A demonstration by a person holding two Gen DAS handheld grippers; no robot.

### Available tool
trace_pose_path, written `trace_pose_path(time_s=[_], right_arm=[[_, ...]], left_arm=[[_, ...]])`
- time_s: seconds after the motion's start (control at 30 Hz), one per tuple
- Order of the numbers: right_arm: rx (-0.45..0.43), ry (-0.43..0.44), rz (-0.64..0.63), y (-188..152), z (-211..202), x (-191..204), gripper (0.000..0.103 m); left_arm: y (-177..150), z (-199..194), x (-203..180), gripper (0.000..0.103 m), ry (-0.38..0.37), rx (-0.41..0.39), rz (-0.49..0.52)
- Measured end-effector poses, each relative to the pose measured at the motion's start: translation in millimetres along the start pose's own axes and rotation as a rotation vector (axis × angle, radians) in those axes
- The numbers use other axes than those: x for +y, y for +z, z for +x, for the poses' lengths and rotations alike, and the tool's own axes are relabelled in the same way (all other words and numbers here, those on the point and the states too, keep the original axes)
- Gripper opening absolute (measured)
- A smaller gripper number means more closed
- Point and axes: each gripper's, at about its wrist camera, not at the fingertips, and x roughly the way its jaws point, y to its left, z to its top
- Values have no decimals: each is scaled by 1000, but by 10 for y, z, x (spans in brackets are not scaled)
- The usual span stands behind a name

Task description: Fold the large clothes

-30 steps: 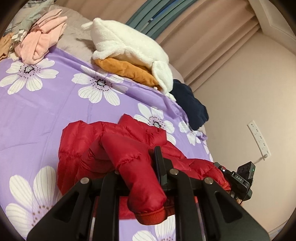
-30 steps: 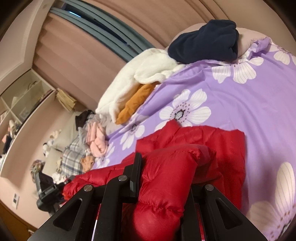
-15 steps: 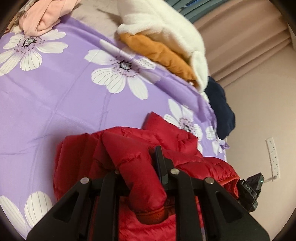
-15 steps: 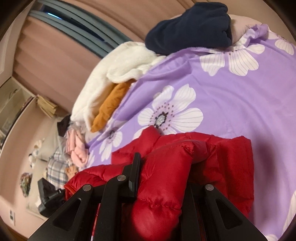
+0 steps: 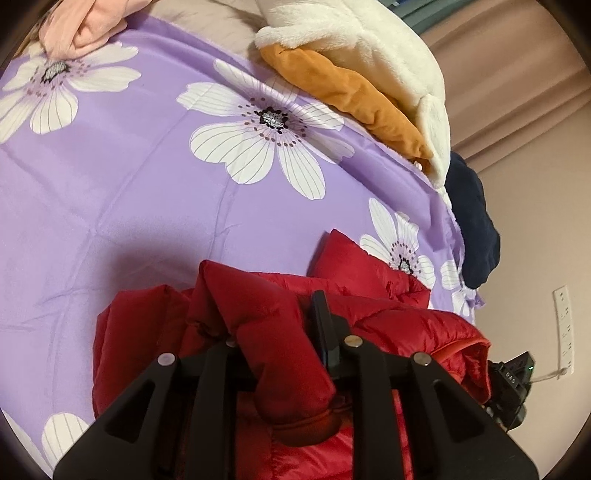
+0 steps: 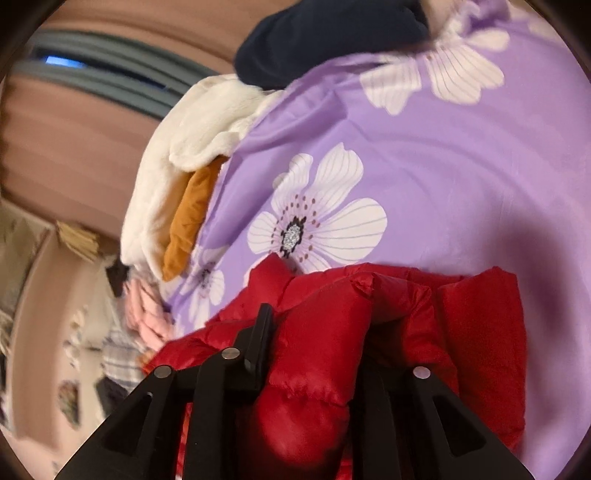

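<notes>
Swung lower and closer over the purple flowered bedspread (image 5: 129,192) than a second ago, red puffer jacket (image 5: 266,325) carried along. Left gripper (image 5: 275,325) clenched on one red sleeve; right gripper (image 6: 317,332) clenched on the other. Jacket bunched on the bedspread near its edge, well apart from the white fleece (image 5: 369,48) and navy garment (image 6: 325,33).

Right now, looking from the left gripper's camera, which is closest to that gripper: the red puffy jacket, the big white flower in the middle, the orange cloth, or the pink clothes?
1. The red puffy jacket, pinched in the left gripper.
2. The big white flower, straight ahead on the purple sheet.
3 and 4. The orange cloth, far right under the white fleece, and the pink clothes, far left corner; too close to call.
</notes>
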Motion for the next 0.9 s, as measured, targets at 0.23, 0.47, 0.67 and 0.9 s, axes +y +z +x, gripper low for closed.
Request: trace_pose_path(time_s=[0.23, 0.47, 0.67, 0.9], right_arm=[[-49, 132, 125, 115, -269, -46, 65], [-119, 77, 101, 230, -507, 19, 68], [-146, 0, 10, 139, -606, 168, 68], [-125, -201, -454, -350, -527, 852, 68]], left_arm=[[74, -245, -38, 32, -64, -19, -32], [165, -433, 3, 51, -72, -42, -82], [230, -658, -85, 74, -26, -94, -72], [-240, -909, -310, 76, 158, -167, 201]])
